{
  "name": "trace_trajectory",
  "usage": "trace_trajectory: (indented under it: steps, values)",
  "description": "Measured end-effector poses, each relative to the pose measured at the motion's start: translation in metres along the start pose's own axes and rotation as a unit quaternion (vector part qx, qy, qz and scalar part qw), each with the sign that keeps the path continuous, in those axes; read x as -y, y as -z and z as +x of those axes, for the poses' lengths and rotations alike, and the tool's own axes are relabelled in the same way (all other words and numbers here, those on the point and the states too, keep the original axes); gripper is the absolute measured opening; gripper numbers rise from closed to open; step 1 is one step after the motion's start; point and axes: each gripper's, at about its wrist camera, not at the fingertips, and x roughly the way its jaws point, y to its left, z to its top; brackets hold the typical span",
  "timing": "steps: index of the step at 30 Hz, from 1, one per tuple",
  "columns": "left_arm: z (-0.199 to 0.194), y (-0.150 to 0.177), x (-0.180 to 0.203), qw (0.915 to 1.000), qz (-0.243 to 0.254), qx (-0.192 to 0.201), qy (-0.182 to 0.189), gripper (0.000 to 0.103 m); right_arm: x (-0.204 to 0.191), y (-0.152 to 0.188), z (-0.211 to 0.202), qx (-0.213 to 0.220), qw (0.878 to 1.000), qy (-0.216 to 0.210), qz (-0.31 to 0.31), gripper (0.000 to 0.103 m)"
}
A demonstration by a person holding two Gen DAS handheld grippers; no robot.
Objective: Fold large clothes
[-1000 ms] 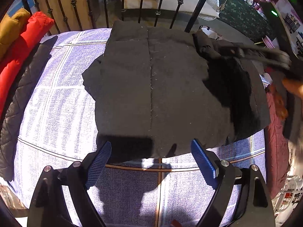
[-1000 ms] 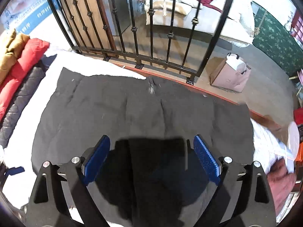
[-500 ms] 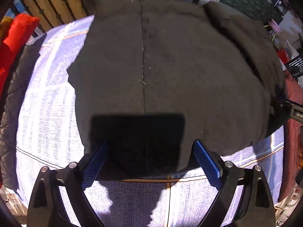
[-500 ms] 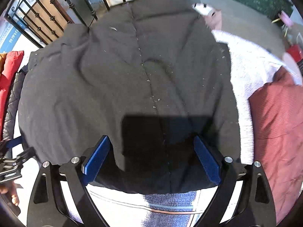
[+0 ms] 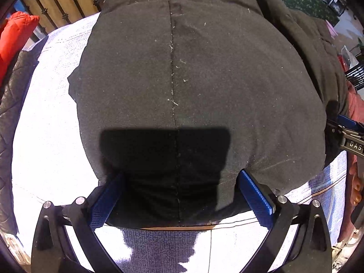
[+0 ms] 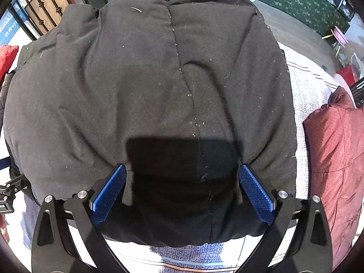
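A large black padded garment (image 5: pixel 182 79) lies spread on a pale checked bed cover (image 5: pixel 50 136), a centre seam running away from me. My left gripper (image 5: pixel 182 198) is open, its blue pads (image 5: pixel 256 199) astride the garment's near hem, low over it. My right gripper (image 6: pixel 182 193) is open too, its blue pads (image 6: pixel 109 191) astride the near hem of the same garment (image 6: pixel 147 79) further right. The right gripper's edge shows in the left wrist view (image 5: pixel 350 134).
A red jacket (image 5: pixel 16 34) and a dark quilted jacket (image 5: pixel 11 104) lie at the left. A maroon jacket (image 6: pixel 336 159) lies at the right. A black iron railing (image 5: pixel 68 6) stands behind the bed, with a green carpet (image 6: pixel 307 2) beyond.
Both grippers have dropped and moved closer to the garment's near hem, which now sits between their open pads. The garment has been laid flat.
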Motion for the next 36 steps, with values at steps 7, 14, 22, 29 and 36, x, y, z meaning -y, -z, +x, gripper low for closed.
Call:
trace_trajectory:
  steps: [7,14,22,29,36]
  values:
    - [0.008,-0.008,0.018,0.9981,-0.005,-0.036,-0.05,0.099,-0.02,-0.004,0.001,-0.013,1.0,0.021,0.0,0.098]
    - [-0.007,0.0,0.011,0.9993,-0.018,-0.015,-0.028,0.098,-0.022,-0.018,-0.025,0.001,1.0,0.007,-0.004,0.098]
    - [-0.032,0.041,-0.028,0.9968,-0.076,0.014,0.019,0.097,0.03,0.02,-0.051,0.025,0.996,-0.046,0.076,0.098]
    - [-0.047,0.043,-0.083,0.9835,-0.153,0.035,0.089,0.096,0.083,0.017,-0.049,0.007,0.982,-0.09,0.164,0.098]
    - [-0.046,0.005,-0.107,0.9711,-0.191,0.04,0.137,0.096,0.091,-0.032,-0.044,0.005,0.969,-0.184,0.163,0.098]
